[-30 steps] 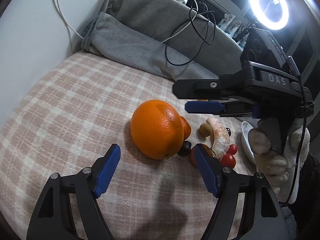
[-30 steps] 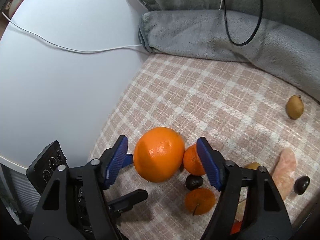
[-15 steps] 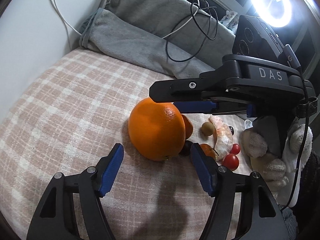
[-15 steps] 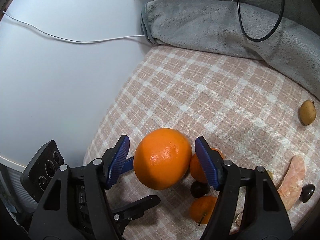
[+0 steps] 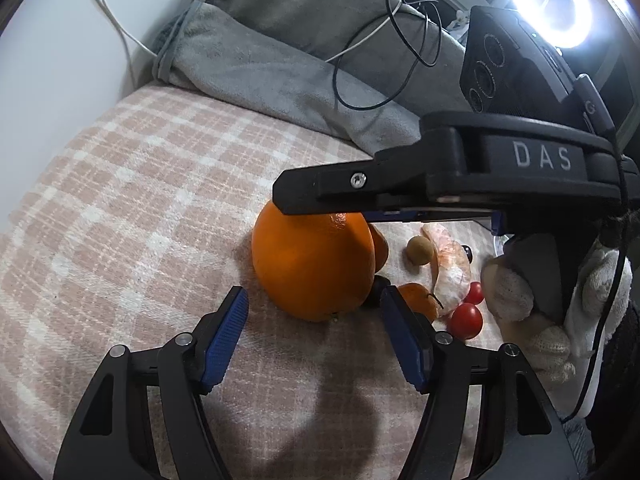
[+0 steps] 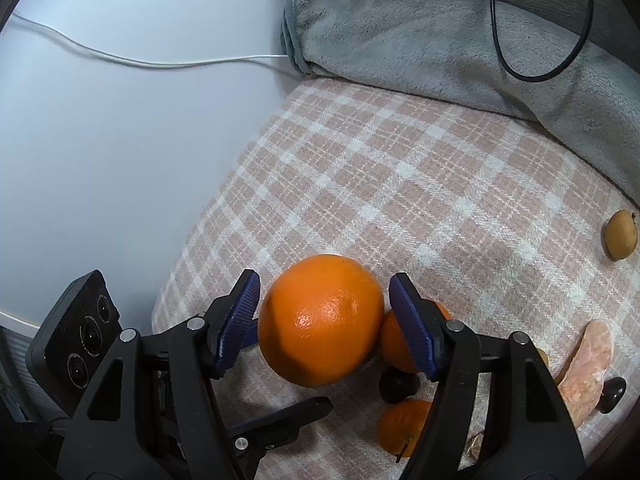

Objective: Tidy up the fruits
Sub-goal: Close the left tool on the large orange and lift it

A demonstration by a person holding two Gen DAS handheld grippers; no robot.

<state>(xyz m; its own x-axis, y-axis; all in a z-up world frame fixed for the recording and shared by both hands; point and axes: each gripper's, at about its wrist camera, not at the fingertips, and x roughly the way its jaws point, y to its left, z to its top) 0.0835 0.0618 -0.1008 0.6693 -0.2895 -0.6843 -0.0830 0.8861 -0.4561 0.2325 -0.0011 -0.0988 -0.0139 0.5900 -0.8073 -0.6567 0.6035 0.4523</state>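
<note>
While the large orange [image 6: 322, 320] rests on the checked cloth [image 6: 400, 184], right gripper [image 6: 323, 326] straddling it, pads not seen pressing, left gripper [image 5: 314, 334] just narrowed, nothing held, orange just ahead.

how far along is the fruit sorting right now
Early. Done: nothing looks sorted; the small oranges, cherry tomatoes and other small fruits lie loose on the plaid cloth. In hand: the right gripper straddles the big orange, pads not visibly pressing; the left gripper has been closing short of it. Left: everything.
</note>
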